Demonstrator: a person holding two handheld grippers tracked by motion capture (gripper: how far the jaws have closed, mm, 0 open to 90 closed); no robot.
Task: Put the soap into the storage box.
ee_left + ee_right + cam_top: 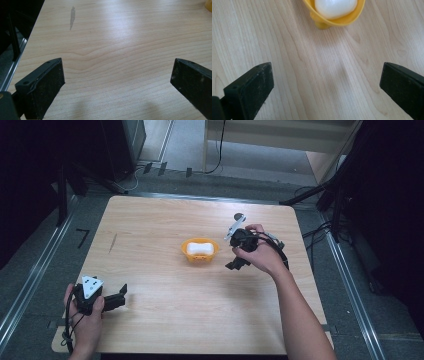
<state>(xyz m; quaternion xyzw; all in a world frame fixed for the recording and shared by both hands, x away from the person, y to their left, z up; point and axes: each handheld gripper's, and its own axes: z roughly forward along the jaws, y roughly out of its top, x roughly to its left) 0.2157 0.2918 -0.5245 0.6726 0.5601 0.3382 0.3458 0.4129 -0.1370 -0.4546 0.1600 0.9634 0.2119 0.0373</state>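
Note:
An orange dish [186, 251] sits at the middle of the wooden table [160, 220] with a white rounded object [200, 249] lying in it. My right gripper [235, 265] is just to the right of the dish, held in a hand, jaws open and empty. In the right gripper view the dish [329, 22] and the white object [335, 7] are ahead at the top, beyond the wide-apart jaws. My left gripper [121, 295] rests near the table's front left corner, open with nothing between its jaws. Bare wood lies ahead of my left gripper [117, 82].
A dark streak [113, 242] marks the wood at the left, also seen as a grey smudge [72, 16]. The table's left edge drops to a metal rail [35, 270]. Cables and dark stands surround the table on the floor.

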